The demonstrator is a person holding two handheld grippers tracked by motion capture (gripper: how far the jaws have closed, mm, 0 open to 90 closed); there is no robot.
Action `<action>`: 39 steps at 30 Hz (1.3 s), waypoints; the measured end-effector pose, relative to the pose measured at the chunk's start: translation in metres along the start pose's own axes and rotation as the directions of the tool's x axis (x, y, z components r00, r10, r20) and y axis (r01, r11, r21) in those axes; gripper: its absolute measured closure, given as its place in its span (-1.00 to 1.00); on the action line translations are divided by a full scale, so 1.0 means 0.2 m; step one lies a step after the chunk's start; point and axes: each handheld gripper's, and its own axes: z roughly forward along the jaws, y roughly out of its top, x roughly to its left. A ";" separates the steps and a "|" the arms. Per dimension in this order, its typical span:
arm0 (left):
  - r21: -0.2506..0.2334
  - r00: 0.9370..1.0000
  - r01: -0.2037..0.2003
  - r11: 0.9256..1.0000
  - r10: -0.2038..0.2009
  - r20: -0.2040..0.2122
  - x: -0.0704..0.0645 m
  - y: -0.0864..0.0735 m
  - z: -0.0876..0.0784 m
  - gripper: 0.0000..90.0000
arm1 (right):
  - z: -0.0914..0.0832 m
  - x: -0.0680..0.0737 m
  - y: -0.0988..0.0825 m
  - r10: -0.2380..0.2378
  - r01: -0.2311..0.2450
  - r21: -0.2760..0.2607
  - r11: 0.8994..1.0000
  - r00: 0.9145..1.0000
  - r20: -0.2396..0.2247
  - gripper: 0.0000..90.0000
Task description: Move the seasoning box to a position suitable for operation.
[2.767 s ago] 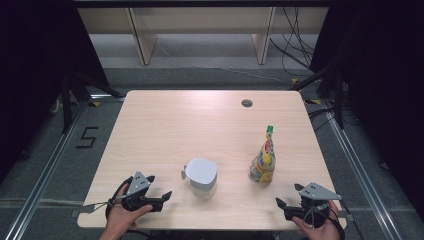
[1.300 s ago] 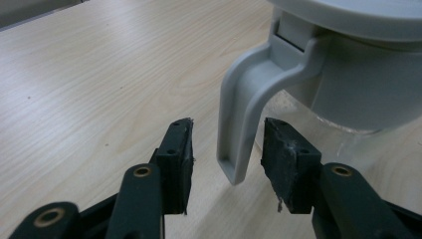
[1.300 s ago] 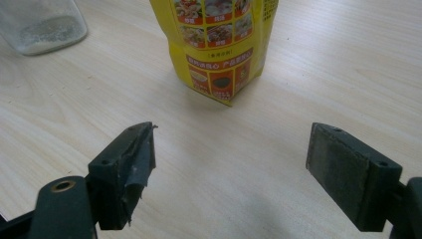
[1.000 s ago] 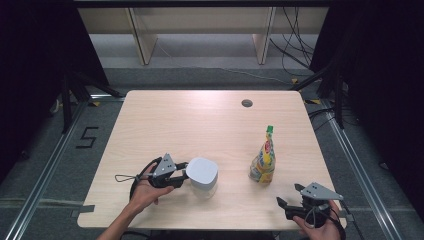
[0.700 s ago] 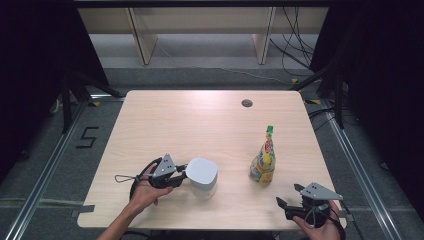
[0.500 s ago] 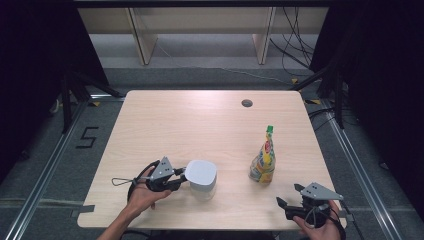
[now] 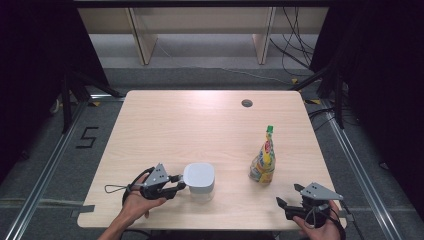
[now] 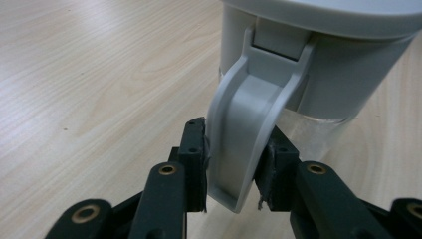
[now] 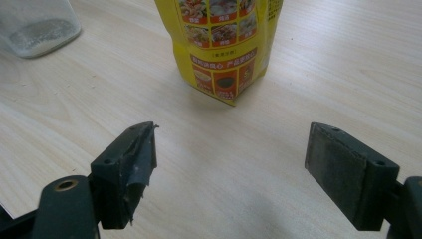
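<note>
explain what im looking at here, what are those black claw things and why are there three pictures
The black claws are hand-held grippers: a person holds one in each hand and works at a wooden table. One picture looks down from above the table. The other two come from small cameras riding on each gripper, looking along its jaws.

On the table stand a clear jug with a grey lid and handle, and a yellow spouted pouch with a green cap.

The left gripper has its jaws on either side of the jug's grey handle, pads pressing it; they have just been adjusting their grip. The right gripper rests near the table's corner, jaws wide open, pointing at the pouch, holding nothing.
</note>
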 end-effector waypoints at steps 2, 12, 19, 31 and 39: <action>0.004 1.000 -0.001 1.000 0.001 0.004 -0.01 0.00 0.00 0.51 | 0.00 0.00 0.00 0.001 -0.001 -0.006 1.000 1.000 -0.007 -0.52; 0.021 0.999 -0.019 1.000 0.019 0.030 -0.06 0.01 0.01 0.50 | 0.01 0.00 0.00 -0.036 0.036 -0.011 0.999 0.999 -0.017 -0.51; 0.025 0.999 -0.030 0.999 0.029 0.037 -0.10 0.04 0.05 0.51 | 0.01 0.01 0.00 -0.021 0.020 -0.010 1.000 1.000 -0.013 -0.51; 0.011 1.000 -0.014 1.000 0.014 0.013 -0.07 0.05 0.08 0.48 | 0.01 0.00 0.00 -0.039 0.039 -0.007 0.999 0.999 -0.017 -0.51; 0.009 1.000 -0.008 1.000 0.008 -0.010 -0.06 0.04 0.01 -0.01 | 0.01 0.00 0.00 -0.043 0.043 -0.011 0.999 0.999 -0.030 -0.51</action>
